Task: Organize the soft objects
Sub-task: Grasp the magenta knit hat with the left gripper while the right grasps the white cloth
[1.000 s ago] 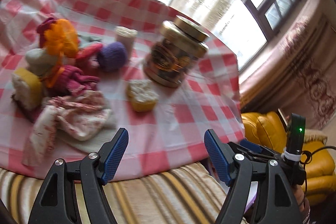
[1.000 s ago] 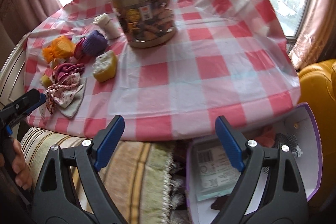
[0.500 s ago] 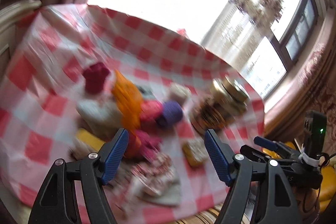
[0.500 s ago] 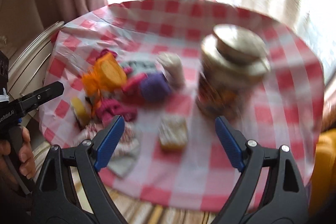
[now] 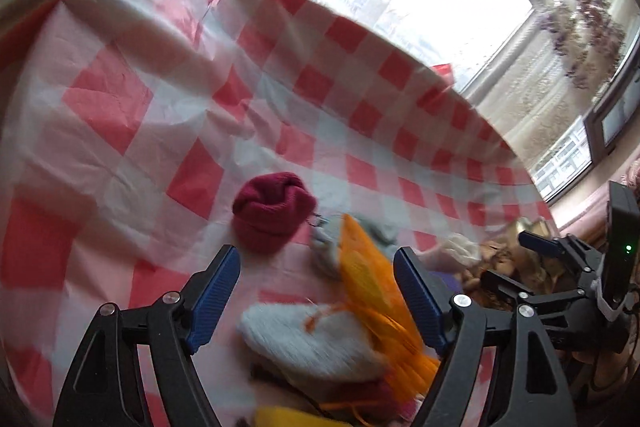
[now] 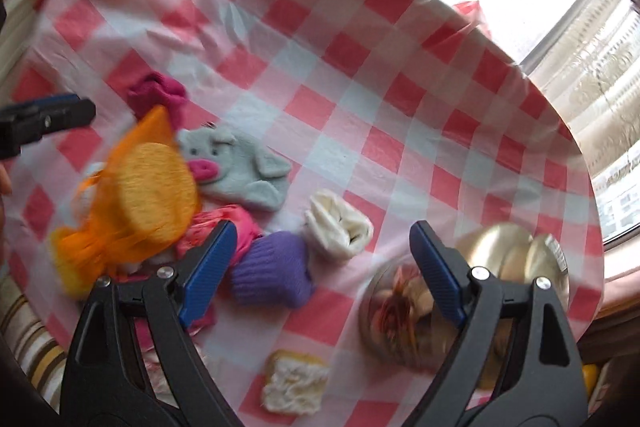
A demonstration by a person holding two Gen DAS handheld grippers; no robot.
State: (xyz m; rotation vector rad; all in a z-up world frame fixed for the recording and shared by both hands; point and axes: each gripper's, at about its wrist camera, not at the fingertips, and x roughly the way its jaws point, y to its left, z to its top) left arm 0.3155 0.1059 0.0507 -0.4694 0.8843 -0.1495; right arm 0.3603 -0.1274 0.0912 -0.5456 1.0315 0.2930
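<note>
Both the left tongs and the right tongs are standing wide open, gripping nothing. The soft objects are lying clustered on the table: maroon roll, orange mesh bundle, grey plush, purple roll. Motion blur is obscuring what appears to be a jar.

Ribbed knit maroon sock; creased, glossy checked tablecloth; shiny gold jar lid.

We see a checked tablecloth; left of the glass jar lie a purple sock and cream sock.
</note>
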